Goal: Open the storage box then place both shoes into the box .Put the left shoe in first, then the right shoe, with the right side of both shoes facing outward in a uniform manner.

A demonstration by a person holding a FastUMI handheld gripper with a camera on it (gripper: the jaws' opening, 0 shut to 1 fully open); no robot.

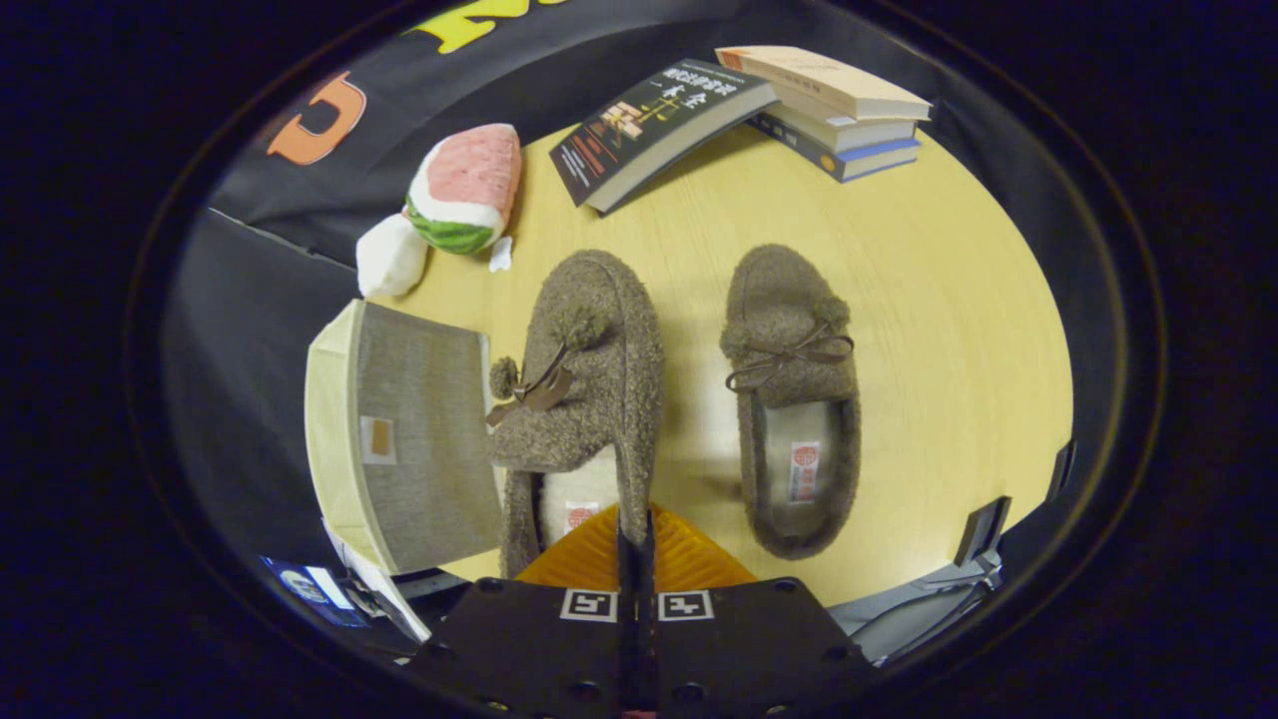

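At the left of the frame a beige and grey fabric storage box [404,439] sits at the edge of a pale wooden table [949,330], with a plush watermelon-slice toy [454,195] above it in the upper left. In the centre, a fuzzy brown moccasin slipper with a bow [584,389] is tilted on its side, its rim pinched between the closed fingers of the gripper [635,544] at the bottom centre. To its right a matching second slipper [794,399] lies flat on the table, and a black paperback [654,125] and a stack of books [834,110] occupy the upper right.

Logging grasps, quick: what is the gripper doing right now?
Gripper: shut on the side wall of the tilted slipper, beside the storage box.
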